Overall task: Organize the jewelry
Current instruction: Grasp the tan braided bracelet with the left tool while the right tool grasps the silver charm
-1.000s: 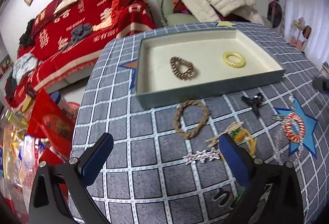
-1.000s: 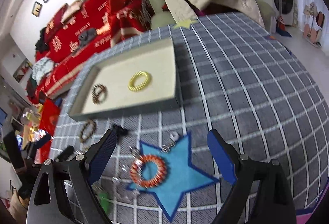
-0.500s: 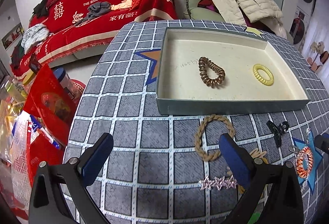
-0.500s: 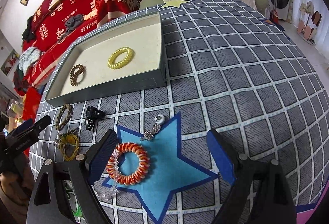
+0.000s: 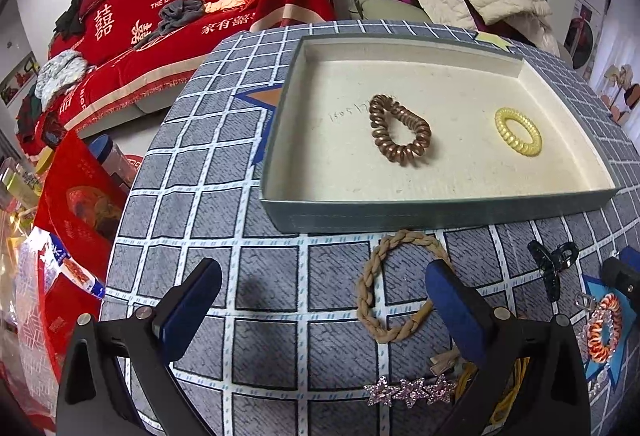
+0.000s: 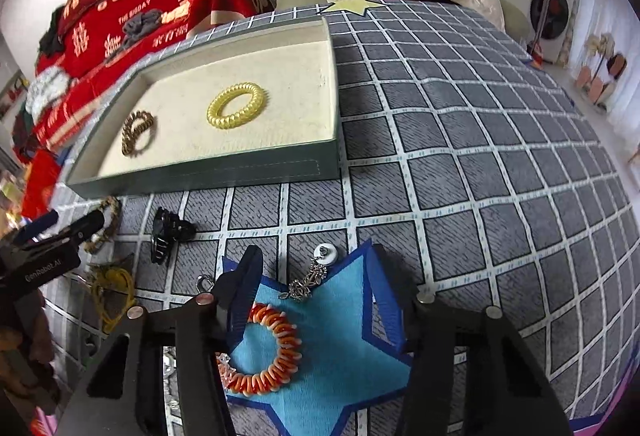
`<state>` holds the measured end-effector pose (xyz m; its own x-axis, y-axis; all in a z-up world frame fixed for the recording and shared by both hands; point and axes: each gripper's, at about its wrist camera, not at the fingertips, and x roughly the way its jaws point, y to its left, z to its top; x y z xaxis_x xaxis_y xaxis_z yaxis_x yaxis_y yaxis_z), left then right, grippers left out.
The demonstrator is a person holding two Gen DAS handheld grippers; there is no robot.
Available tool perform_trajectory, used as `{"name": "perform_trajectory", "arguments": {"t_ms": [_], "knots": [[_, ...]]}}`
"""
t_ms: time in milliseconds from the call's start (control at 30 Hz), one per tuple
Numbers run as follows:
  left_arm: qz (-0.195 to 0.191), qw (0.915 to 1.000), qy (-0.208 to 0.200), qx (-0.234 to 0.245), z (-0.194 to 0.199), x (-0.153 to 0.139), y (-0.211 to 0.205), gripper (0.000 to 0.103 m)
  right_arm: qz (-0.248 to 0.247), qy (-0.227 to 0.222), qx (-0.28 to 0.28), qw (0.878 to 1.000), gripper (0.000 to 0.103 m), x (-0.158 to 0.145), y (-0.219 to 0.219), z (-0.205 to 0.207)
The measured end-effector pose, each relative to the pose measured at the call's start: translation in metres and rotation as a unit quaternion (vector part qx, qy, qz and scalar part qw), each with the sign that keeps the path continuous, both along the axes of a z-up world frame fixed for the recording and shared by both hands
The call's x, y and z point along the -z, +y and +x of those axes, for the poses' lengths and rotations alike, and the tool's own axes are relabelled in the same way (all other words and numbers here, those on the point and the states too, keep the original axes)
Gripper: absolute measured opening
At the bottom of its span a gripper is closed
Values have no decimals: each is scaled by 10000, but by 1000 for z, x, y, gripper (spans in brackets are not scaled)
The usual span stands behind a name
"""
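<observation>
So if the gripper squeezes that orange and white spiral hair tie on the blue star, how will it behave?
The orange and white spiral hair tie looks like springy coiled plastic, so it would probably squash, then rebound. Its glossy coils may slip between the closing right gripper's pads. It seems light, and lying flat it is unlikely to roll.

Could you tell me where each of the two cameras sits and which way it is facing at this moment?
Left wrist: on the left gripper, looking steeply down past its two open blue pads at the braided rope bracelet before the tray.
Right wrist: on the right gripper, tilted down at the orange spiral hair tie between its closing pads; the left gripper shows at the left edge.
Shared: tray, brown spiral hair tie, yellow spiral hair tie, black claw clip.
</observation>
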<state>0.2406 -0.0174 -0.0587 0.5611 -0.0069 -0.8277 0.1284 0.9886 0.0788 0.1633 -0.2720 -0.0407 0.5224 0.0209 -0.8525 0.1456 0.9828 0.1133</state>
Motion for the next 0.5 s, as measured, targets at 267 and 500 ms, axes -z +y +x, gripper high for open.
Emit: {"name": "perform_trajectory", "arguments": {"t_ms": [267, 500], "knots": [[6, 9997, 9, 252, -2, 0, -9, 95, -579, 7, -226, 9981, 40, 0, 18, -1], [-199, 9963, 68, 838, -10, -4, -24, 30, -411, -27, -233, 9989, 12, -1, 19, -6]]}}
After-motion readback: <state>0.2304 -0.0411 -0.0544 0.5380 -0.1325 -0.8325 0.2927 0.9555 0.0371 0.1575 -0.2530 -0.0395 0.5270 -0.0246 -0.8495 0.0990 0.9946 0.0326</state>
